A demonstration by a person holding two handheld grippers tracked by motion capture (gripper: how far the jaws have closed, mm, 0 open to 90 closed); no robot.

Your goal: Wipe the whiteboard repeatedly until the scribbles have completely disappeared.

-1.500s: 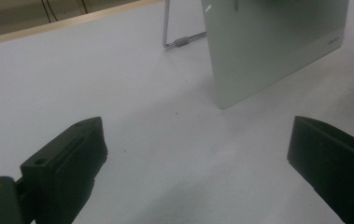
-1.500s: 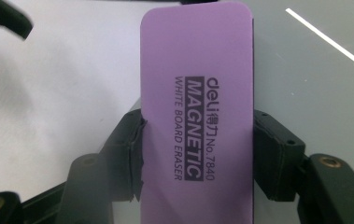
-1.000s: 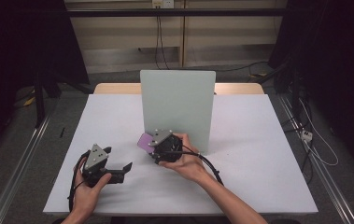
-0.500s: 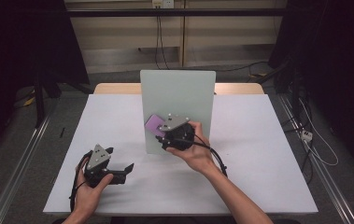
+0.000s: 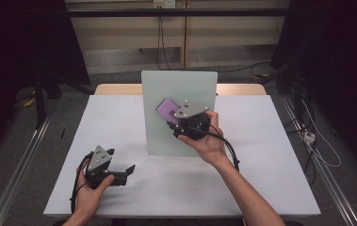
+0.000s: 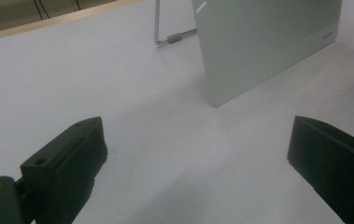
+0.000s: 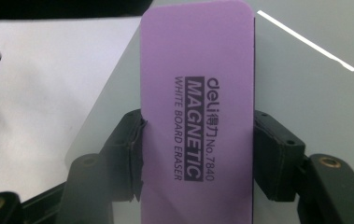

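A purple magnetic whiteboard eraser (image 7: 198,116) is clamped across its width between the jaws of my right gripper (image 5: 174,118). That gripper holds the eraser (image 5: 166,108) up against the upper middle of an upright pale green-white board (image 5: 178,84) at the table's centre. Whether the eraser touches the board's face I cannot tell. My left gripper (image 5: 119,162) rests low at the front left of the white table (image 5: 270,155), its jaws wide open with nothing between them. In the left gripper view the board (image 6: 263,42) stands ahead to the right.
A thin metal stand leg (image 6: 167,37) props the board from behind. A wooden strip (image 5: 242,88) edges the table's far side. Cables (image 5: 317,141) run over the floor to the right, and a metal rail (image 5: 20,160) lies along the left.
My right gripper has risen from the table in front of the board up to the board's upper part, carrying the eraser. The left gripper has kept still.
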